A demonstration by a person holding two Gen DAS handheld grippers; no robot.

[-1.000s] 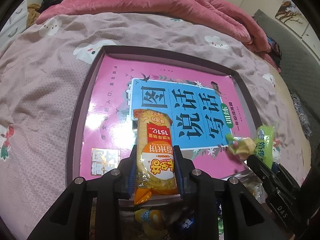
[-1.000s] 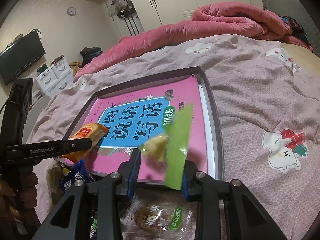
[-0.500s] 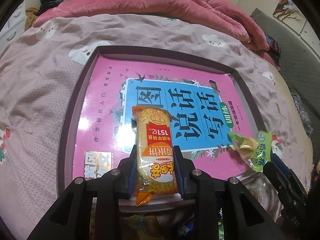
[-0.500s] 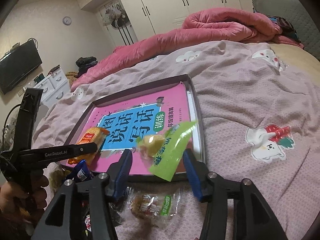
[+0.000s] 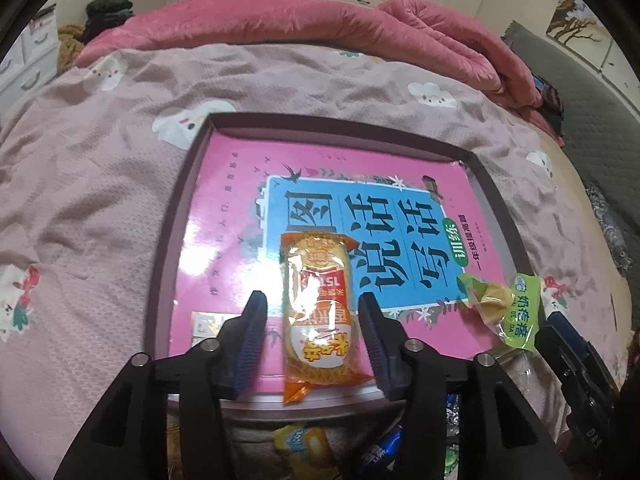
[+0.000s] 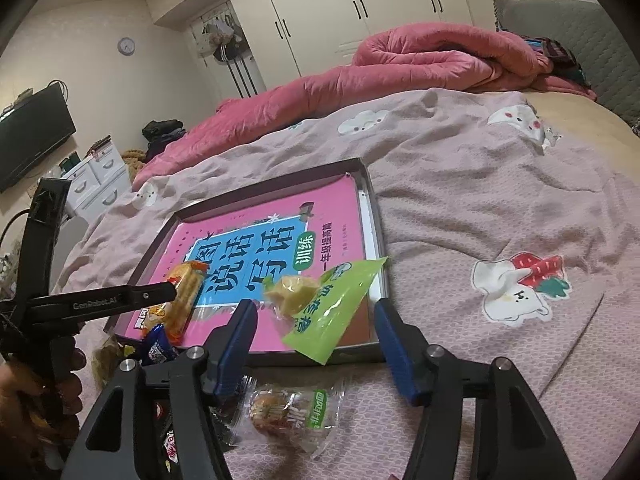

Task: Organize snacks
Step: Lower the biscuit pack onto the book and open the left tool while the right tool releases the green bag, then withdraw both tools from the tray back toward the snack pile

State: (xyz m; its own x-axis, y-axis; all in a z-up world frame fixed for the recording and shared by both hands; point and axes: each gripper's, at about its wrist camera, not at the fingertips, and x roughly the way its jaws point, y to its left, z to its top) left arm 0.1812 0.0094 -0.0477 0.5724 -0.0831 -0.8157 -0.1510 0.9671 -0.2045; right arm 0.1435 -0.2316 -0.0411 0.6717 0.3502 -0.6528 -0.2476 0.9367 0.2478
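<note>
The pink book [image 5: 328, 216] reads "说话写话" and "训练"; the green packet [image 5: 520, 312] "奶疙瘩"; the left gripper's arm [image 6: 96, 304] "GenRobot.AI".

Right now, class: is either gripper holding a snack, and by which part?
Neither. The left gripper has just opened around the orange packet; the right gripper has released the green packet. Both lie on the tray.

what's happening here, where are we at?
A person with two handheld grippers is sorting snacks onto a tray lined with a pink book, on a bed. The left gripper has just been opening around an orange snack pack, which lies on the tray's near edge between the pads. The right gripper has just been opening too; its green snack pack rests at the tray's near right corner. More snacks wait in front.
</note>
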